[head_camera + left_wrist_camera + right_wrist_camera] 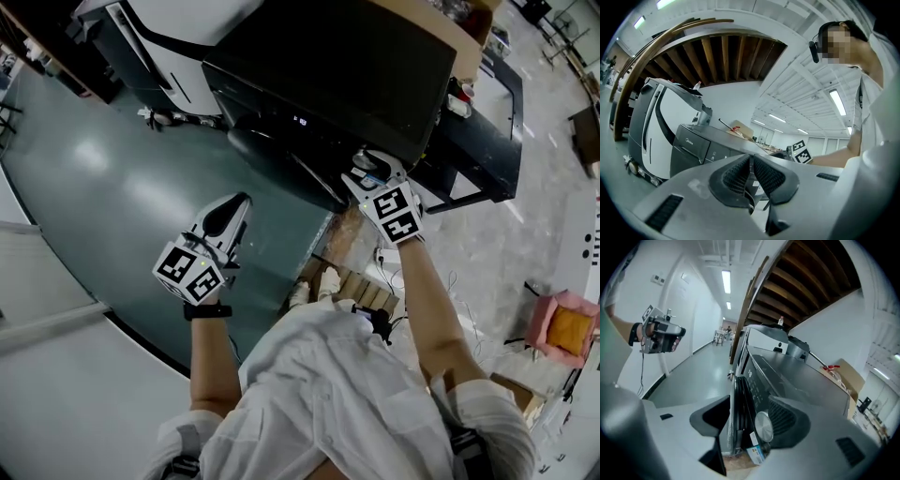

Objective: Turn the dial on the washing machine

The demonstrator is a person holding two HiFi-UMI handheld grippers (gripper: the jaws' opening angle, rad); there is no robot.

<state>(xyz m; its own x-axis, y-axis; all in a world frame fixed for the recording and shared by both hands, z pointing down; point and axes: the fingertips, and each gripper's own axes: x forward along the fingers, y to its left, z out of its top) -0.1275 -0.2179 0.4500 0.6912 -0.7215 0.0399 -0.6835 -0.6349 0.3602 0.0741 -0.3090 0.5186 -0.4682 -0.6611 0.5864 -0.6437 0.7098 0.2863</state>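
Observation:
The dark washing machine (356, 66) fills the top of the head view. My right gripper (367, 167) is at the right end of its front panel. In the right gripper view my right gripper (752, 417) is open, and the round silver dial (764, 426) sits between the jaws, close against the right pad (790, 420). The edge of the machine's door (733, 413) also stands between the jaws. The head view hides the dial behind that gripper. My left gripper (232, 211) hangs over the green floor, away from the machine, its pads (740, 176) shut together with nothing between them.
A white machine (159, 37) stands left of the washer. A cardboard box (441, 28) lies on the washer's top. A black metal frame (487, 141) is to the right. Wooden slats (361, 291) lie under the washer's front, and a pink box (567, 328) is at far right.

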